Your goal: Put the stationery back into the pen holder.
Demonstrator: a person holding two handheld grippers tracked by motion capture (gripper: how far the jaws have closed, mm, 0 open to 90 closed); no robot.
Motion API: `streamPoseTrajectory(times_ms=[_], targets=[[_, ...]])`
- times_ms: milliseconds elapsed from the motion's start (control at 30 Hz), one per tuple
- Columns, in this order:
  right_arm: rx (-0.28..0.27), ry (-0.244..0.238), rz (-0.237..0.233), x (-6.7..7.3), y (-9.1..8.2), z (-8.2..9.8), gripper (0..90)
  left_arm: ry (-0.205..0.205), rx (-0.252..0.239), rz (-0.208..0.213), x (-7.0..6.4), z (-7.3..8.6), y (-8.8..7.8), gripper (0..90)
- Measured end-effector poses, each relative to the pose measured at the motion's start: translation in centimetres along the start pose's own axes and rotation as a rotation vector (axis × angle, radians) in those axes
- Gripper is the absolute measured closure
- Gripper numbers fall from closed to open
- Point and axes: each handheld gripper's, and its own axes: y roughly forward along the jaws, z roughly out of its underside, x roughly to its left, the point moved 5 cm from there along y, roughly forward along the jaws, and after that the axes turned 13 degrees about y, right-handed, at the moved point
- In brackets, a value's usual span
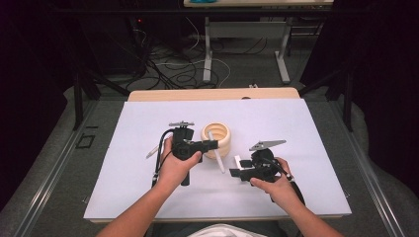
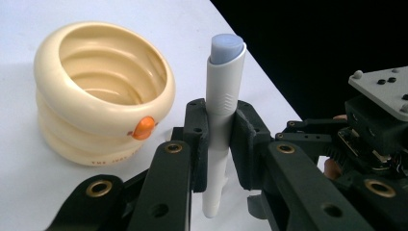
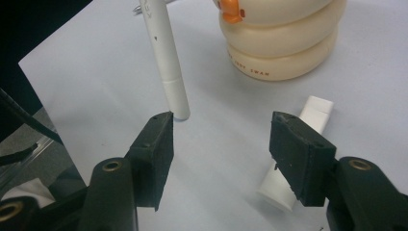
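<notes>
White marker (image 2: 222, 120), one, stands upright in my left gripper (image 2: 219, 144), blue end up, beside one cream cup (image 2: 103, 91). My right gripper (image 3: 221, 154) gapes wide over one white cap (image 3: 308, 130) near that cup.

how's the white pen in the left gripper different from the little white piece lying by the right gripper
The long white plastic pen is clamped upright in the left gripper; the short white plastic piece lies flat on the white table, ungripped, by the open right gripper. The pen shows a blue-grey end; the piece is plain white. Both are white plastic.
</notes>
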Motion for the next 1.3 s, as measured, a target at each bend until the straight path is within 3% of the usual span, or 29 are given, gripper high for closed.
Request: streamPoseTrajectory(times_ms=[433, 667, 800, 1300], targets=[[-0.039, -0.023, 0.079, -1.2, -0.1, -0.5, 31.5, 0.041, 0.007, -0.057, 0.0, -3.4, -1.0, 78.4], [-0.105, -0.07, 0.135, -2.1, -0.6, -1.1, 29.5, 0.068, 0.008, -0.097, 0.3, -5.3, -1.2, 78.4], [-0.112, -0.098, 0.166, -2.6, -0.6, -1.2, 29.0, 0.069, 0.008, -0.119, 0.6, -6.2, -1.1, 78.4], [-0.098, -0.052, 0.202, -3.7, -0.7, -1.2, 19.6, 0.118, 0.005, -0.196, 1.4, -8.5, -0.4, 78.4]])
